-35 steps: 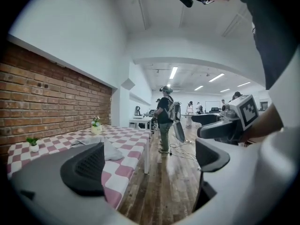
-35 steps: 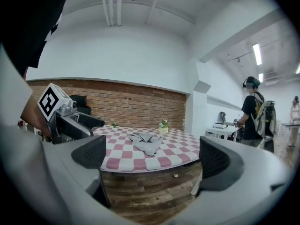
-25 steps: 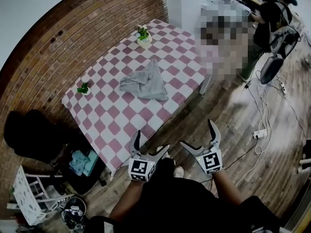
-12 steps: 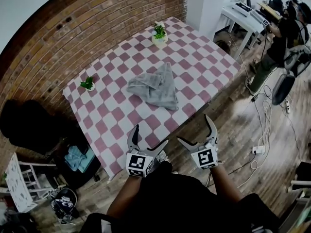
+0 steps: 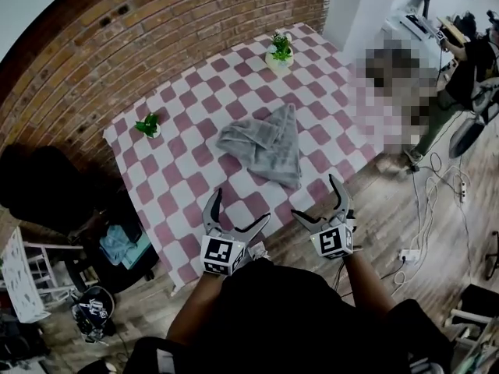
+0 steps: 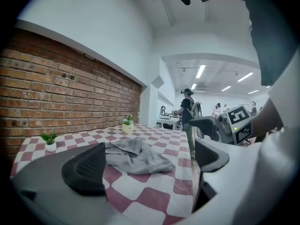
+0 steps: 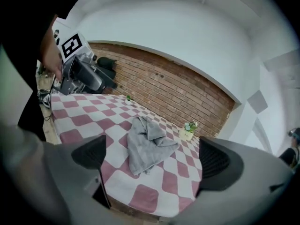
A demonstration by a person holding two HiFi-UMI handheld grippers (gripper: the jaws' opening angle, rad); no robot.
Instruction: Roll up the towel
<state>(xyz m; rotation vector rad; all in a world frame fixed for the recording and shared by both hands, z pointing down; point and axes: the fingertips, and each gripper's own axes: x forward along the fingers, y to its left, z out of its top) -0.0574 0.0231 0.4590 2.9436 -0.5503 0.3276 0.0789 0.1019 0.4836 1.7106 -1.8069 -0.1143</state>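
A grey towel (image 5: 267,145) lies crumpled in a loose heap near the middle of a table (image 5: 184,189) with a pink-and-white checked cloth. It shows too in the left gripper view as the towel (image 6: 136,156) and in the right gripper view as the towel (image 7: 146,143). My left gripper (image 5: 238,213) and right gripper (image 5: 320,202) hover at the table's near edge, short of the towel. Both are open and hold nothing. The right gripper (image 6: 220,128) shows in the left gripper view, and the left gripper (image 7: 82,76) in the right gripper view.
Two small potted plants stand on the table: one (image 5: 150,125) at the left edge, one (image 5: 280,51) at the far end. A brick wall (image 5: 156,45) runs behind. A dark bag (image 5: 47,193) and a white rack (image 5: 19,283) sit left. A person (image 5: 460,84) stands far right among floor cables (image 5: 437,201).
The view has shifted closer to the table, so the towel now lies nearer the grippers. Both grippers stay open and empty.
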